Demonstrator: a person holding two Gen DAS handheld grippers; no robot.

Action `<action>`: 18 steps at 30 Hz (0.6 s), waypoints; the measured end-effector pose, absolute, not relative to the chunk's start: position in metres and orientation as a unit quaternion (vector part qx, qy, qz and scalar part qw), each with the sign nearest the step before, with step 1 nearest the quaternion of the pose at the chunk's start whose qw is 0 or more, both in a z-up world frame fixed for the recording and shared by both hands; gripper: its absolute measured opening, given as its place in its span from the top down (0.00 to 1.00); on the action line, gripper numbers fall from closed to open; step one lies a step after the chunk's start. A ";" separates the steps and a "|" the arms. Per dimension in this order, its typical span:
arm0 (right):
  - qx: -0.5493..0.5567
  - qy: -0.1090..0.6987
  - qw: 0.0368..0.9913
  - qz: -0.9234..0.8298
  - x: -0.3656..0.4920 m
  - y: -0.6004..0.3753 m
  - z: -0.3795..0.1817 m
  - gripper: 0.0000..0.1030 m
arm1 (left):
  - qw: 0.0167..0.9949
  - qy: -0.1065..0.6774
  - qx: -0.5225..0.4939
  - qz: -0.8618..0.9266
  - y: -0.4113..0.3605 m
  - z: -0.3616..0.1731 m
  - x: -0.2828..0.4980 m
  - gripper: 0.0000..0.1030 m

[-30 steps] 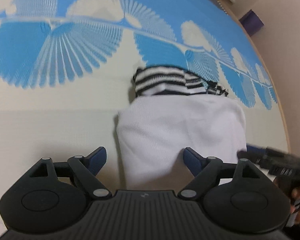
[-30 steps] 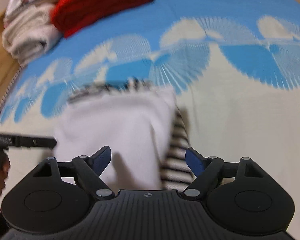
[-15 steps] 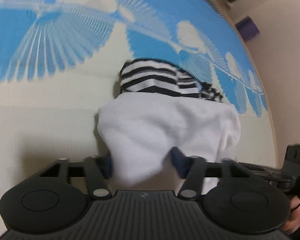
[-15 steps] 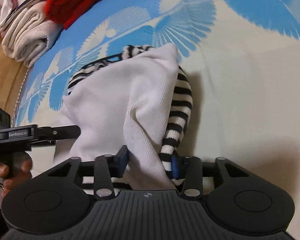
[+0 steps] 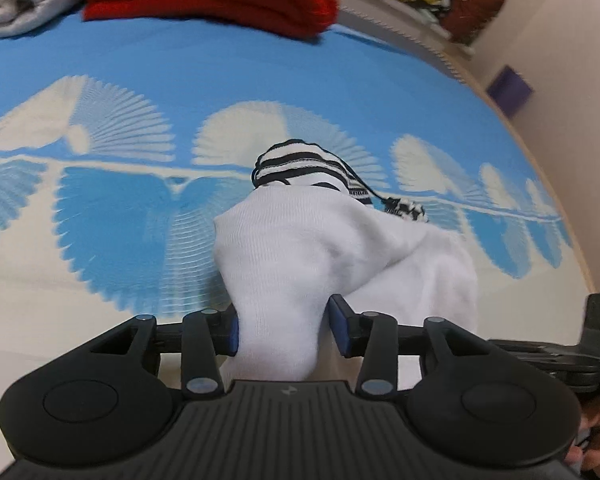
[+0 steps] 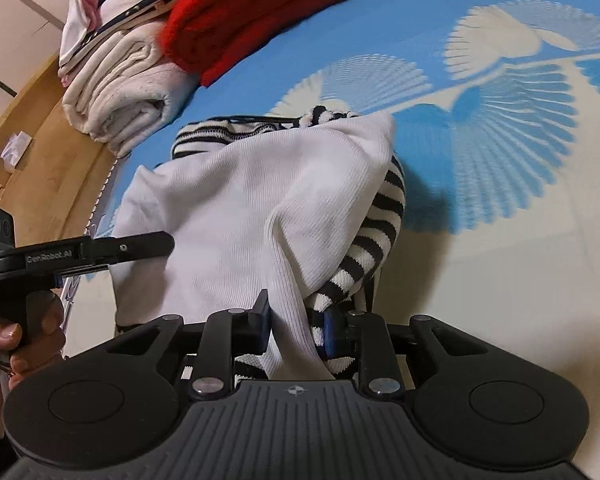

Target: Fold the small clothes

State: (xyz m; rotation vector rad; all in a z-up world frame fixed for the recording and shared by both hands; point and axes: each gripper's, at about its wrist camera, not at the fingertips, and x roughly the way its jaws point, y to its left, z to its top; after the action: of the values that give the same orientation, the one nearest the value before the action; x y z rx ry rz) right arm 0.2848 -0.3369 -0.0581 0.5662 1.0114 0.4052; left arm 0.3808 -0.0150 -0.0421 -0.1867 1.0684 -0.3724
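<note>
While both tools have just been closing, the left tool [image 5: 284, 328] pinches a near corner of the small white ribbed garment with black-and-white striped trim [image 5: 332, 240], and the right tool [image 6: 296, 326] pinches its other near edge, white and striped layers together. Bunched, the garment trails away over the blue-and-cream fan-patterned bed cover [image 5: 100, 208]; folded red knitwear [image 6: 260, 4] lies far beyond.

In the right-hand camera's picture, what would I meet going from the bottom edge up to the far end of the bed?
Right gripper → white garment with striped trim → blue patterned bedspread → red knit beside folded cream cloth.
</note>
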 end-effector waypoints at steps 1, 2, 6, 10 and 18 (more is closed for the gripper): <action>0.262 0.475 0.819 0.190 0.287 -0.331 -0.057 0.75 | 0.839 0.510 -0.087 -0.169 -0.009 -0.045 0.382 0.51; 0.259 0.475 0.819 0.188 0.291 -0.325 -0.058 0.75 | 0.839 0.513 -0.085 -0.162 -0.005 -0.046 0.382 0.47; 0.248 0.480 0.822 0.182 0.299 -0.311 -0.059 0.75 | 0.857 0.495 -0.058 -0.130 0.010 -0.038 0.379 0.46; 0.233 0.495 0.821 0.163 0.300 -0.307 -0.062 0.74 | 0.864 0.475 -0.056 -0.160 0.017 -0.018 0.369 0.46; 0.202 0.474 0.848 0.125 0.288 -0.317 -0.043 0.65 | 0.826 0.491 0.084 -0.262 -0.017 -0.023 0.323 0.46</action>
State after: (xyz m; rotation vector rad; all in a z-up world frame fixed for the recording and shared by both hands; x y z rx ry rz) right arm 0.2879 -0.3167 -0.0435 0.4257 0.9997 0.2640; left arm 0.3233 -0.0171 -0.0228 0.1783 1.0441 -0.5556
